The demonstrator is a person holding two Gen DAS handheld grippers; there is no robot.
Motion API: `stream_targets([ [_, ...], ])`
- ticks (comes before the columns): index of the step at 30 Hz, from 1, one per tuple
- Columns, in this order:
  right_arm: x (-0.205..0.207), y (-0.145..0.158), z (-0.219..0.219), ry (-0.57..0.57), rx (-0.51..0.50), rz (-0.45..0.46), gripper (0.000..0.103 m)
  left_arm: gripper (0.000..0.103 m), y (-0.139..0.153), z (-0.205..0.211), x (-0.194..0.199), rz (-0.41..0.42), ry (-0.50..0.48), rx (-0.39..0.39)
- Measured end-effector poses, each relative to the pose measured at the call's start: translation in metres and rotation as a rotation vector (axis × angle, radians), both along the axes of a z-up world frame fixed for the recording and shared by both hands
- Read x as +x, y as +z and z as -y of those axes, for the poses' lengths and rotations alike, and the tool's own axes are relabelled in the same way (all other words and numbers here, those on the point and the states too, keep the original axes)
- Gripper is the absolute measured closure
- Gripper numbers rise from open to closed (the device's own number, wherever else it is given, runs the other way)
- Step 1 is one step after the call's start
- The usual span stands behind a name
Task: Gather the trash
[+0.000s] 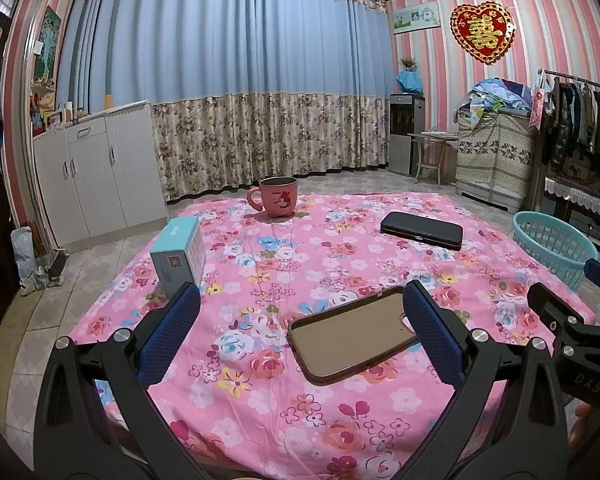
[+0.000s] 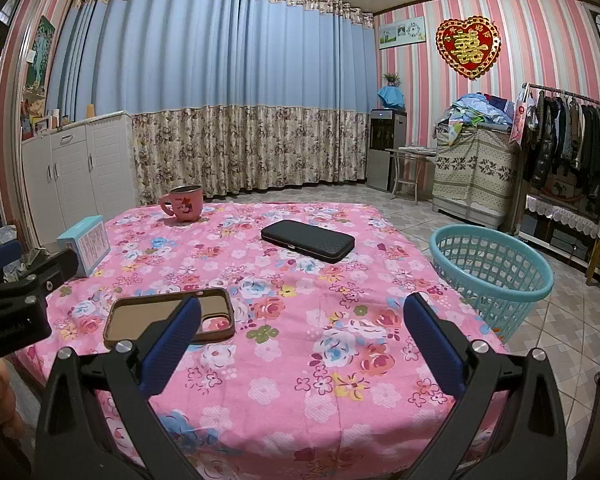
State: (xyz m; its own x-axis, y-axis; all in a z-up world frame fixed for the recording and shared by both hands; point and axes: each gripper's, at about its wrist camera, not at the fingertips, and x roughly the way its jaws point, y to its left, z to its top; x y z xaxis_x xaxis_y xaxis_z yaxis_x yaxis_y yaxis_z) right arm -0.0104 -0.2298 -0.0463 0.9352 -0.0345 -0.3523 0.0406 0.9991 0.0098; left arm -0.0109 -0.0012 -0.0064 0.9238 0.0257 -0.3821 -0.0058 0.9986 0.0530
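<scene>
Phone case (image 1: 354,334), long axis slanting up-right, lies lower centre beside the wide, empty left claw (image 1: 300,332); right claw (image 2: 302,340) gapes empty too.

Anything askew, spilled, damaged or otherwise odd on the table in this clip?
Nothing spilled or damaged. The mug and blue box stand upright; the black case and empty phone case lie flat. One oddity: for a trash task, no obvious trash is visible; the basket sits beside the table.

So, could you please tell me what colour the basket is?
The laundry basket is turquoise, clearest in the right wrist view.
</scene>
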Motion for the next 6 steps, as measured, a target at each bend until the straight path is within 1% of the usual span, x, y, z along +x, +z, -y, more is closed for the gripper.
stream_targets([
  [6, -0.0002, -0.0005, 0.0001, 0.001, 0.001, -0.001, 0.004, 0.005, 0.0024, 0.0013, -0.0011, 0.001, -0.013, -0.002],
])
